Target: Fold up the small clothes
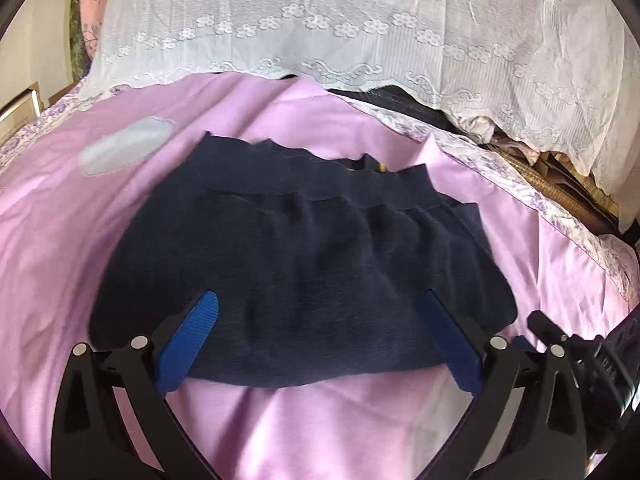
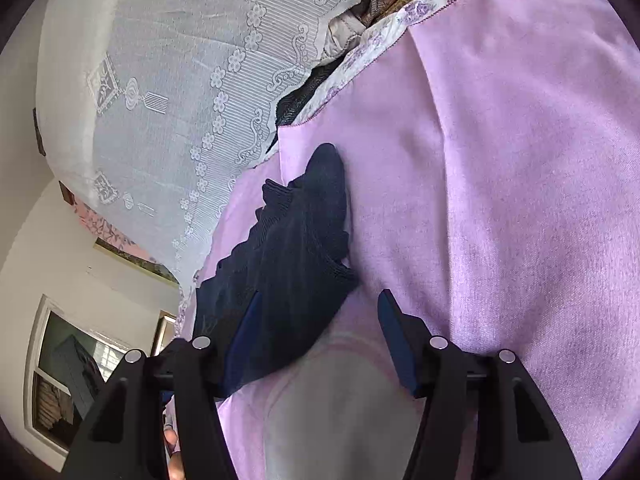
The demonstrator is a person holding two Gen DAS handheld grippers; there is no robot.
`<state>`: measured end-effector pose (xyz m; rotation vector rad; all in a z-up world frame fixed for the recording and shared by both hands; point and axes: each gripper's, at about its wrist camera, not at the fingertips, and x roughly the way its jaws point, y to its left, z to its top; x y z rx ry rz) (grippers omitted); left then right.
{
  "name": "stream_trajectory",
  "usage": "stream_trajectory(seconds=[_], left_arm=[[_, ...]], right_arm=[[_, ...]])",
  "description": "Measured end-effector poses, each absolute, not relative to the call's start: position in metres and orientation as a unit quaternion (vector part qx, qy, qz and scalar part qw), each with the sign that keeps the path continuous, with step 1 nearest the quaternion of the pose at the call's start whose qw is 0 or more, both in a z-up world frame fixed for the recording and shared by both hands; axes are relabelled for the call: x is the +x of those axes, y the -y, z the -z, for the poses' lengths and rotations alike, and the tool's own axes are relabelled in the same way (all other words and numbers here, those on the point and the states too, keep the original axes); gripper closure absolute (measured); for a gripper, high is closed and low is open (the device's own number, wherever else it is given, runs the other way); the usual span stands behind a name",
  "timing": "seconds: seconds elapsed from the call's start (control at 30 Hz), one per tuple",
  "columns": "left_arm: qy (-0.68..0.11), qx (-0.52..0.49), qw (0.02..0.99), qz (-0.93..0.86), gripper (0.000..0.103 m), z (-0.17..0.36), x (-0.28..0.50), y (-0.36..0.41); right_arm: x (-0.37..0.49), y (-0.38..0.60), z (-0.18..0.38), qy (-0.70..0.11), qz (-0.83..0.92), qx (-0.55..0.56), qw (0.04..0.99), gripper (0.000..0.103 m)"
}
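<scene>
Navy knit garment [image 1: 296, 256] lies spread flat on your lilac sheet [image 1: 360, 420], its ribbed band toward the far edge below the white lace cover [image 1: 320, 20]. Your left gripper [image 1: 318, 320] hangs over the garment's near hem, blue fingers [image 1: 192, 344] wide apart, gripping nothing. Your right gripper [image 2: 318, 312] is rolled sideways with jaws parted; its left finger [image 2: 244, 340] sits against the garment's edge, the other over bare sheet, nothing clamped.

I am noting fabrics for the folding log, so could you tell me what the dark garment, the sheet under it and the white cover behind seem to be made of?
Navy garment: apparently a soft matte knit, with a ribbed band.
Lilac sheet: smooth woven cloth, perhaps cotton, faint sheen.
White cover: sheer lace with embroidered flowers and a scalloped edge.
</scene>
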<state>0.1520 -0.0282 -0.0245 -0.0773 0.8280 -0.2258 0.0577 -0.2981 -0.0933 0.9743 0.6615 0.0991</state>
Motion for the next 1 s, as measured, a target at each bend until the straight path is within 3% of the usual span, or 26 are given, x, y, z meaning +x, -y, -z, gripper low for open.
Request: stream_trajectory(seconds=[0.2,0.33,0.5,0.6,0.73,0.87,1.0], left_arm=[[-0.421,0.016,0.903,0.084,0.004,0.049,0.174,0.096],[-0.378,0.114,0.918,0.032,0.004,0.071,0.167,0.123],[-0.380,0.083,0.920,0.051,0.004,0.065,0.174,0.114],[-0.376,0.054,0.923,0.063,0.004,0.061,0.175,0.105],[-0.358,-0.003,0.932,0.052,0.004,0.049,0.174,0.082],[-0.375,-0.066,0.924,0.024,0.004,0.050,0.187,0.051],[-0.385,0.007,0.923,0.005,0.005,0.058,0.192,0.072]], right_arm=[[0.094,0.305,0.094,-0.345,-0.035,0.456,0.819,0.043],[0.128,0.310,0.095,-0.353,-0.032,0.444,0.823,0.043],[0.169,0.296,0.091,-0.366,-0.033,0.385,0.846,0.031],[0.170,0.289,0.088,-0.369,-0.036,0.351,0.860,0.030],[0.166,0.290,0.087,-0.370,-0.039,0.343,0.862,0.040],[0.165,0.289,0.087,-0.367,-0.055,0.343,0.863,0.043],[0.164,0.284,0.087,-0.361,-0.075,0.347,0.862,0.057]])
